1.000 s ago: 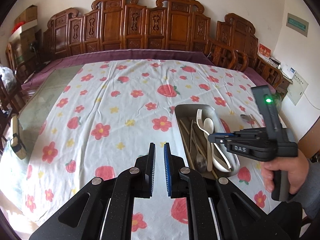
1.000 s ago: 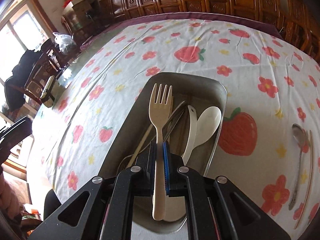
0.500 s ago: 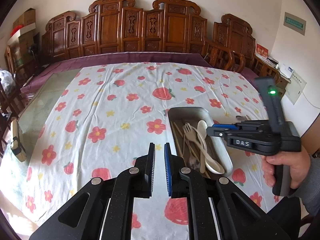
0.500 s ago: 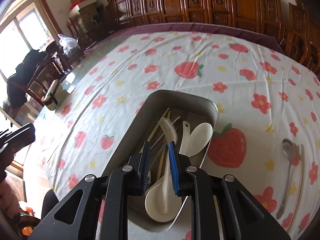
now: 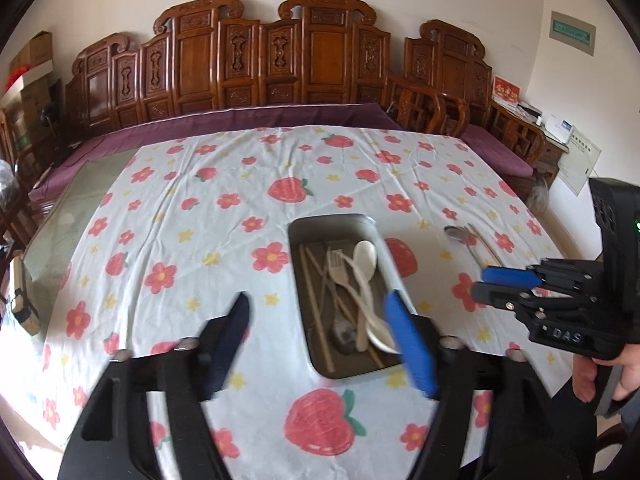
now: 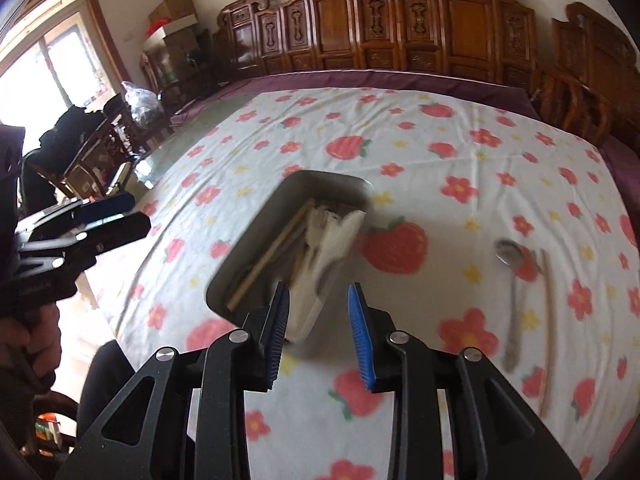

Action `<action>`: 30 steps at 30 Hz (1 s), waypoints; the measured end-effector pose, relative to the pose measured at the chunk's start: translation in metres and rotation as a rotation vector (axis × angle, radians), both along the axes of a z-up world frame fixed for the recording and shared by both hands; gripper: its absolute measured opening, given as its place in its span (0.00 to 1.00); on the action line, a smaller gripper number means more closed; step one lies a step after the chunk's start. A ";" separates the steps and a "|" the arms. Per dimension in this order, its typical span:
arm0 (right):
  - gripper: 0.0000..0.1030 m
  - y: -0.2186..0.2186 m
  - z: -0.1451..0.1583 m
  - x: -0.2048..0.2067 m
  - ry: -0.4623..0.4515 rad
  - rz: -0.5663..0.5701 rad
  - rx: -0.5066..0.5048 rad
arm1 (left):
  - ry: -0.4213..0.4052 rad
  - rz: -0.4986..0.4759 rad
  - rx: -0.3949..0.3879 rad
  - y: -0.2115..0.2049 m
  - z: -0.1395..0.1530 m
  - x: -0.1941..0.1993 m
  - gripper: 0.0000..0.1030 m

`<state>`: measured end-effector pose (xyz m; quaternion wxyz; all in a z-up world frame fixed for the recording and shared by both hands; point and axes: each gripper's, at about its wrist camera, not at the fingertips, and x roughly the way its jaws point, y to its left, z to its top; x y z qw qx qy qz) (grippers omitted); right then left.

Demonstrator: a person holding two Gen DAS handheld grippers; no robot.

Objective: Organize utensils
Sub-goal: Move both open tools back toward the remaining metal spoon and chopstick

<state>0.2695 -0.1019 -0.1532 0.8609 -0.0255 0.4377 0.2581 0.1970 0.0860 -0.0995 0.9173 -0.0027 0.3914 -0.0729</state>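
A metal tray (image 5: pixel 332 219) on the flowered cloth holds a cream fork (image 5: pixel 338 270), a white spoon (image 5: pixel 366 255) and wooden chopsticks (image 5: pixel 314 296). My left gripper (image 5: pixel 320 322) hovers before the tray's near end, its jaws opening wide with nothing held between them. My right gripper (image 6: pixel 318 302) is above the near end of the tray (image 6: pixel 320 176), jaws opening and empty; it also shows as the right gripper (image 5: pixel 481 283) to the tray's right. The utensils (image 6: pixel 332 236) look blurred. A metal spoon (image 6: pixel 512 280) and a loose chopstick (image 6: pixel 549 320) lie on the cloth to the right.
Carved wooden chairs (image 5: pixel 280 60) line the far side of the table. A glass strip (image 5: pixel 68 208) lies bare at the cloth's left edge. A person's hand (image 5: pixel 600 372) grips the right handle. The left gripper (image 6: pixel 134 214) reaches in from the left edge.
The right gripper let go of the cream fork, which now lies in the tray, and drew back and up. The left jaws swung from shut to wide apart.
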 end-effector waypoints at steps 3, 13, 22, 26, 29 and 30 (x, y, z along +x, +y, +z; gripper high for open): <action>0.40 -0.021 0.002 -0.010 -0.016 -0.024 -0.012 | -0.009 -0.016 -0.001 -0.015 0.001 0.002 0.87; 0.49 -0.093 -0.006 -0.024 -0.035 -0.135 -0.070 | 0.000 -0.095 -0.003 -0.070 -0.005 0.014 0.92; 0.49 -0.141 -0.030 -0.007 -0.018 -0.199 -0.107 | 0.002 -0.128 0.031 -0.112 -0.017 0.022 0.92; 0.49 -0.157 -0.051 0.005 0.000 -0.208 -0.124 | 0.015 -0.148 0.039 -0.131 -0.024 0.028 0.92; 0.49 -0.167 -0.076 0.016 0.040 -0.226 -0.144 | 0.011 -0.163 0.031 -0.142 -0.028 0.033 0.92; 0.49 -0.169 -0.081 0.019 0.047 -0.228 -0.145 | 0.014 -0.164 0.028 -0.145 -0.029 0.035 0.92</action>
